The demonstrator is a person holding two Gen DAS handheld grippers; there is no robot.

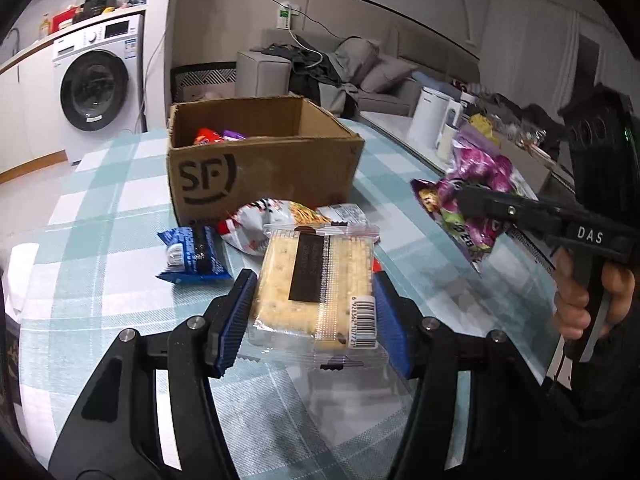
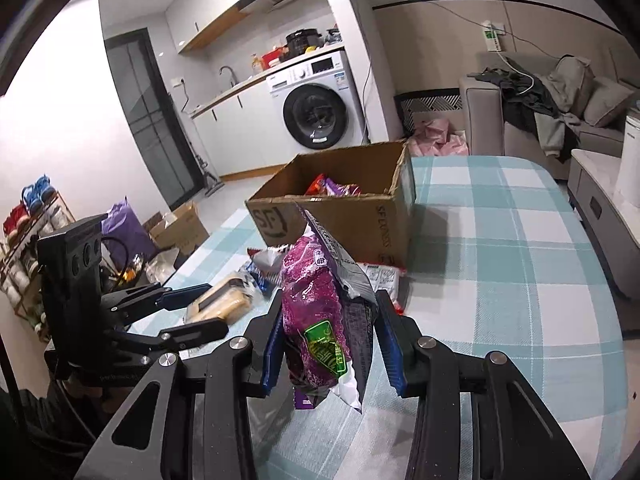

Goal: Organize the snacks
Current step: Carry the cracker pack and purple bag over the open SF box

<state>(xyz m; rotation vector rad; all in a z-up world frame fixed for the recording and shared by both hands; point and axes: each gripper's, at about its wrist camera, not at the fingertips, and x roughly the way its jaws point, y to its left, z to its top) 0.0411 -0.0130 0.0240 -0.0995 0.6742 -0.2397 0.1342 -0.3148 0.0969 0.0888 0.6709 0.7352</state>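
My left gripper (image 1: 314,280) is shut on a clear-wrapped cracker pack (image 1: 280,276), its blue pads pressing both long sides, a little above the checked tablecloth (image 1: 100,208). Beyond it stands an open cardboard box (image 1: 260,176) with several snacks (image 1: 208,136) inside. My right gripper (image 2: 329,302) is shut on a purple snack bag (image 2: 312,304) that hangs upright between its fingers. In the left wrist view the right gripper (image 1: 464,196) holds that bag (image 1: 480,168) to the right of the box. The right wrist view shows the left gripper (image 2: 196,312) with the crackers (image 2: 224,304) at the left.
A blue snack pack (image 1: 194,254) and a red-and-white bag (image 1: 248,228) lie on the table in front of the box. A white kettle (image 1: 430,120) stands on a side unit at the right. A washing machine (image 1: 96,84) and a sofa (image 2: 600,104) stand behind the table.
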